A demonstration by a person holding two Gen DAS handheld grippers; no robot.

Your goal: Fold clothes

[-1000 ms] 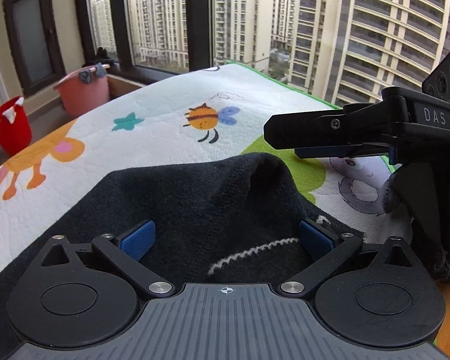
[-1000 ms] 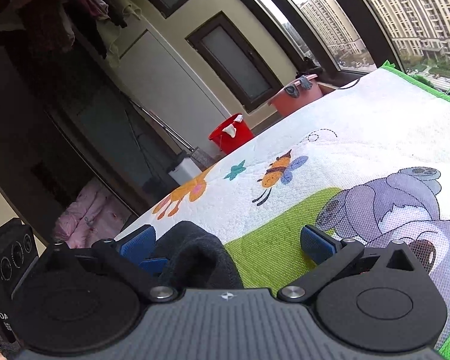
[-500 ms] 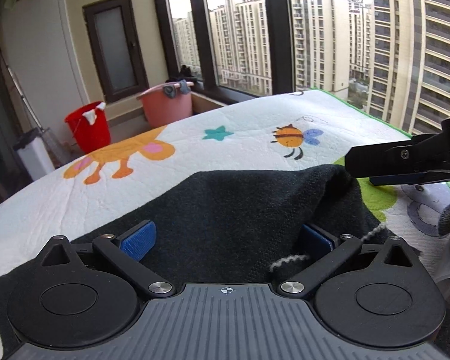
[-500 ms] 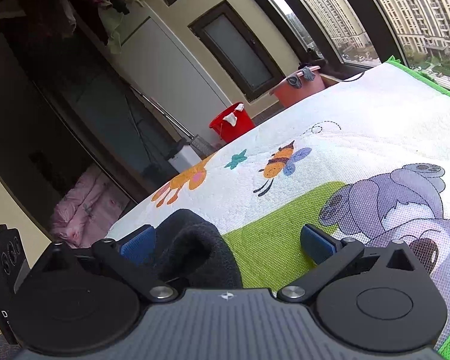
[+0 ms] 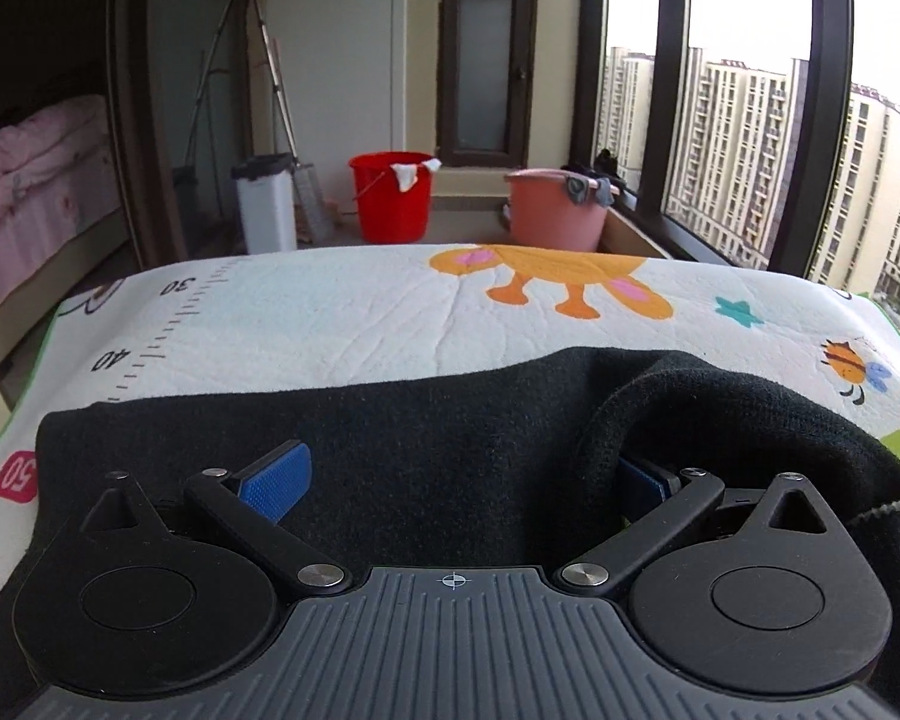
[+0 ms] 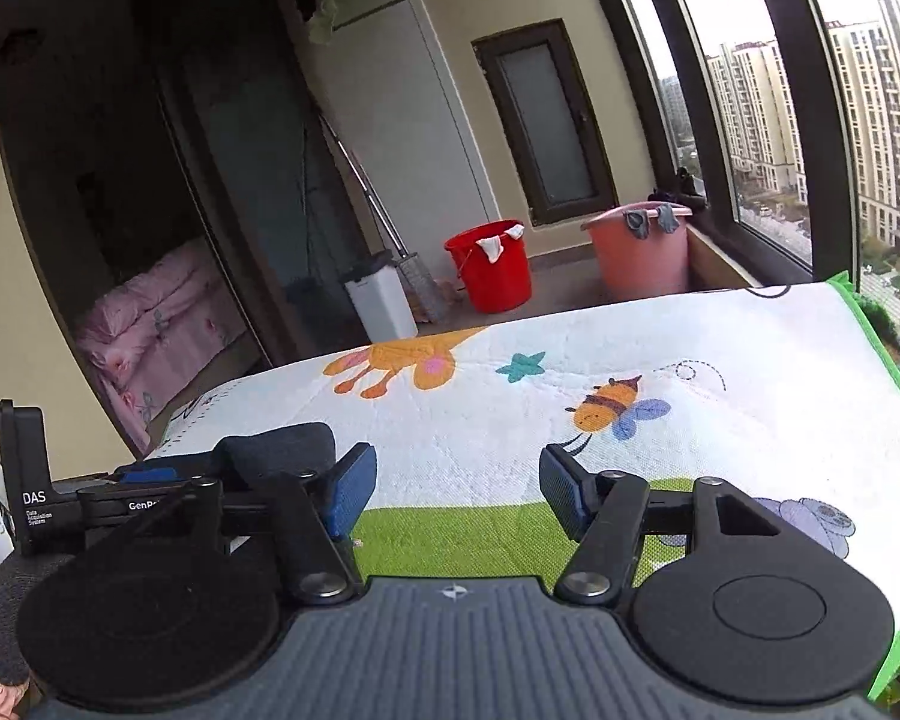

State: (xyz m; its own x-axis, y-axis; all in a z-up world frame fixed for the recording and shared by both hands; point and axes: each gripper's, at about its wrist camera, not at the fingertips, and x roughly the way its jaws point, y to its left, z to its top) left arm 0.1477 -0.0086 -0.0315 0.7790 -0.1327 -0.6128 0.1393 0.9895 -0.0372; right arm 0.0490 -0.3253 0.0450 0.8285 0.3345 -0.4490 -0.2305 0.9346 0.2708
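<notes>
One black knitted garment [image 5: 450,456] lies on a worktop covered with a cartoon-printed mat [image 5: 390,312]. Two claws are in play, and behind the worktop stand two buckets, a red one [image 5: 392,204] and a pink one [image 5: 555,210], with one white bin [image 5: 265,204] to their left.

The garment is dark, fuzzy and thick. Most of it lies flat across the near part of the mat, while its right side rises in a rolled hump [image 5: 720,396] with a pale stitched edge [image 5: 882,507] hanging at the far right.

The left claw [image 5: 462,477] stands wide open, with the cloth spread under it and the hump draped over its right finger. The right claw [image 6: 456,489] is closing with only bare mat between its pads.

The mat's green border [image 6: 882,372] marks the right edge by the window. The far half of the mat lies uncovered.
</notes>
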